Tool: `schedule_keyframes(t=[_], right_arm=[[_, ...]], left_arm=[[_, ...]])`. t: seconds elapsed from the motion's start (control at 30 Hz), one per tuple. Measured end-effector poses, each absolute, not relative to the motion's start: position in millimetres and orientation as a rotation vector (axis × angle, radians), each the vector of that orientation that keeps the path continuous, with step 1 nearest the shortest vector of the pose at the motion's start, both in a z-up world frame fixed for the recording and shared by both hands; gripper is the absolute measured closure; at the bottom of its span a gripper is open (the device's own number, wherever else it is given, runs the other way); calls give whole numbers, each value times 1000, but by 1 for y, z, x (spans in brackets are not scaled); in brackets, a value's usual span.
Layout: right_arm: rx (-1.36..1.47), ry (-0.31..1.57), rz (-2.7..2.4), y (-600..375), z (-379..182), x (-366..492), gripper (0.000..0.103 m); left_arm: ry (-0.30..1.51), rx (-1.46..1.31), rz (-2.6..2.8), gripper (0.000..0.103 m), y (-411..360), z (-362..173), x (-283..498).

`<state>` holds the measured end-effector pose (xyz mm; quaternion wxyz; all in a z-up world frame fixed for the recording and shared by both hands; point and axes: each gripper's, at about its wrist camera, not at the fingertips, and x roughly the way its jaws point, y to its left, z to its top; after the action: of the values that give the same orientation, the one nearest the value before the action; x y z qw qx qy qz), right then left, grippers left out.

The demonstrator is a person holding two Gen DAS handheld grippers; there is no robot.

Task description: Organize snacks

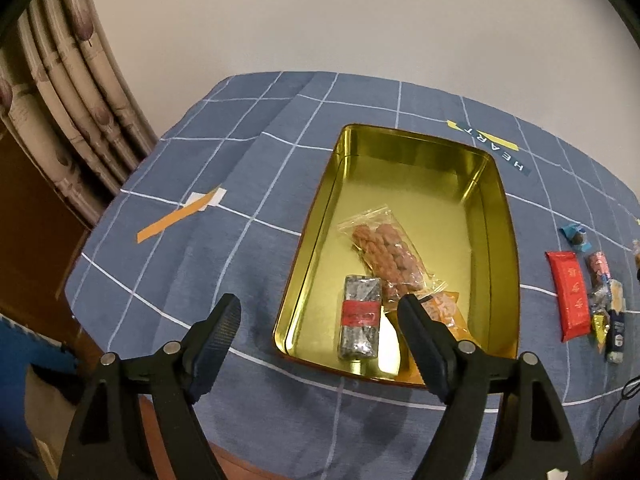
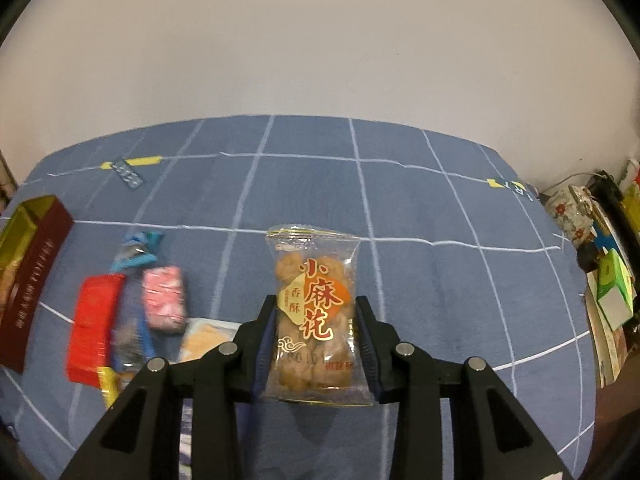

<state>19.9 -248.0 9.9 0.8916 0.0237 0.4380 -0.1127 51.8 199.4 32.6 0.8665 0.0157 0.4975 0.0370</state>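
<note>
A gold tin tray lies on the blue checked cloth in the left wrist view. It holds a clear bag of brown snacks, a silver packet with a red band and an orange packet. My left gripper is open and holds nothing, above the tray's near left corner. In the right wrist view my right gripper is shut on a clear bag of fried dough twists, held above the cloth.
Loose snacks lie on the cloth: a red packet, a pink packet, a blue-wrapped one and a foil strip. A dark red box sits at the left. Clutter lines the table's right edge.
</note>
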Motion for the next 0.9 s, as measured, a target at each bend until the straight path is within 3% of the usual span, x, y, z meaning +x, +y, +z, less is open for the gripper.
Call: schedule_keyframes(t=[0.9], right_arm=[[38,959,349,34,30,59,66]], left_arm=[[1093,-150,259,25,250,23,52]])
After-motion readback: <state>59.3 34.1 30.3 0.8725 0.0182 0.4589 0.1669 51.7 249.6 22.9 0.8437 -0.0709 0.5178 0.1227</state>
